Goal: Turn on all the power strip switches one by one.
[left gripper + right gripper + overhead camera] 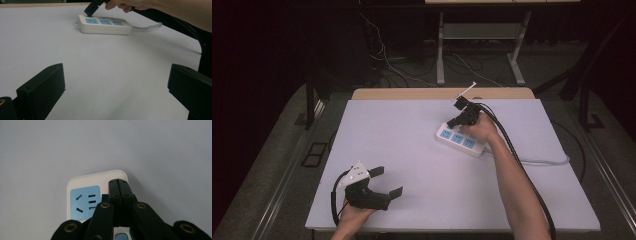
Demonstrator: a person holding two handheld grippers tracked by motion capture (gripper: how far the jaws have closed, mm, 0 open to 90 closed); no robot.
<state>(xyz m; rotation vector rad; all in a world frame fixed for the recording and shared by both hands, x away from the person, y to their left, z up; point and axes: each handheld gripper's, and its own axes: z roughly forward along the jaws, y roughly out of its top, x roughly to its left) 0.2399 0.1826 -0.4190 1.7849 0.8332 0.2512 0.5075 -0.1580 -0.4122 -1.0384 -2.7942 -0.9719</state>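
On the white table point(412, 165), the right tongs point(118, 185), closed empty, press the power strip point(460, 140); the left tongs point(390, 181) rest wide, well apart.

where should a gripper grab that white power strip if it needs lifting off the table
Grip the power strip across its narrow width, jaws on the two long side walls, coming straight down from above. It lies flat and is long and slim, so the short span likely fits open jaws. Choose the middle: the shut right gripper sits at one end, the cord leaves the other.

Power strip point(82, 195) partly behind claw point(118, 182)
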